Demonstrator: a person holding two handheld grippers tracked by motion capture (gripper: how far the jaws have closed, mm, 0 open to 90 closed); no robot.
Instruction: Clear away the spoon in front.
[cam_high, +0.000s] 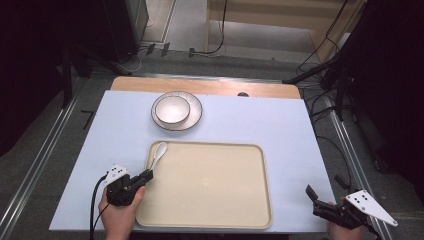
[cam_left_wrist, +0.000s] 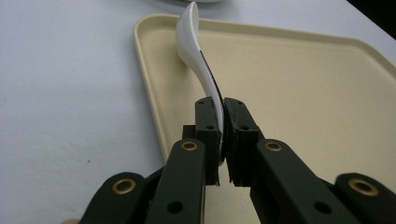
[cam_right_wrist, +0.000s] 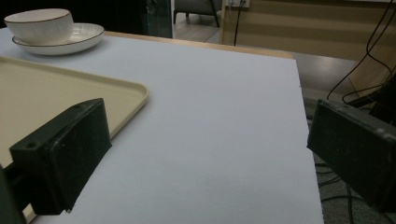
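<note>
A white ceramic spoon (cam_high: 158, 152) (cam_left_wrist: 196, 56) lies along the left edge of a beige tray (cam_high: 215, 200) (cam_left_wrist: 303, 93), its bowl at the tray's far left corner. My left gripper (cam_high: 146, 176) (cam_left_wrist: 221, 121) is shut on the spoon's handle. A white bowl (cam_high: 172, 109) (cam_right_wrist: 39, 22) sits on a white plate (cam_high: 194, 118) (cam_right_wrist: 79, 39) beyond the tray. My right gripper (cam_high: 320, 200) (cam_right_wrist: 208, 154) stands open at the table's near right corner, nothing between its jaws.
The table (cam_high: 280, 125) has a pale blue top with a wooden strip (cam_high: 200, 86) along its far edge. Cables (cam_high: 320, 60) and dark stands lie on the floor around it. The table's right edge (cam_right_wrist: 306, 121) runs close to my right gripper.
</note>
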